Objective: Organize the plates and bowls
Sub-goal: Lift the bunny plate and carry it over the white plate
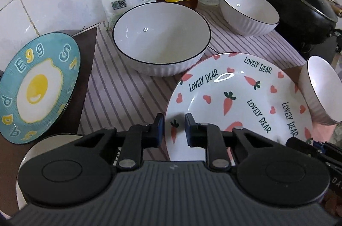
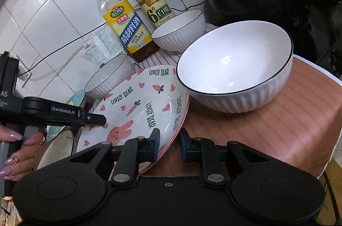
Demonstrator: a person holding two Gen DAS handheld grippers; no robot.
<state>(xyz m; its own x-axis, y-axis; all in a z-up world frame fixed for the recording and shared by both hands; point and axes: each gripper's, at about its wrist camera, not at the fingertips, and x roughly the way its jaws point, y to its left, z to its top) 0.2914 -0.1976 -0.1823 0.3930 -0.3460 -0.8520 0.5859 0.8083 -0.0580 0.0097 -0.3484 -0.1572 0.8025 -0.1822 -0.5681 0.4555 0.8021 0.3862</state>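
The carrot-print plate [image 1: 239, 102] is held at its near rim by both grippers: the left gripper [image 1: 174, 129] is clamped narrowly on one edge, the right gripper [image 2: 170, 145] on the other, beside a white bowl [image 2: 235, 67].

The left tool [image 1: 174, 127] hides the near rim of the carrot plate [image 1: 235, 97].
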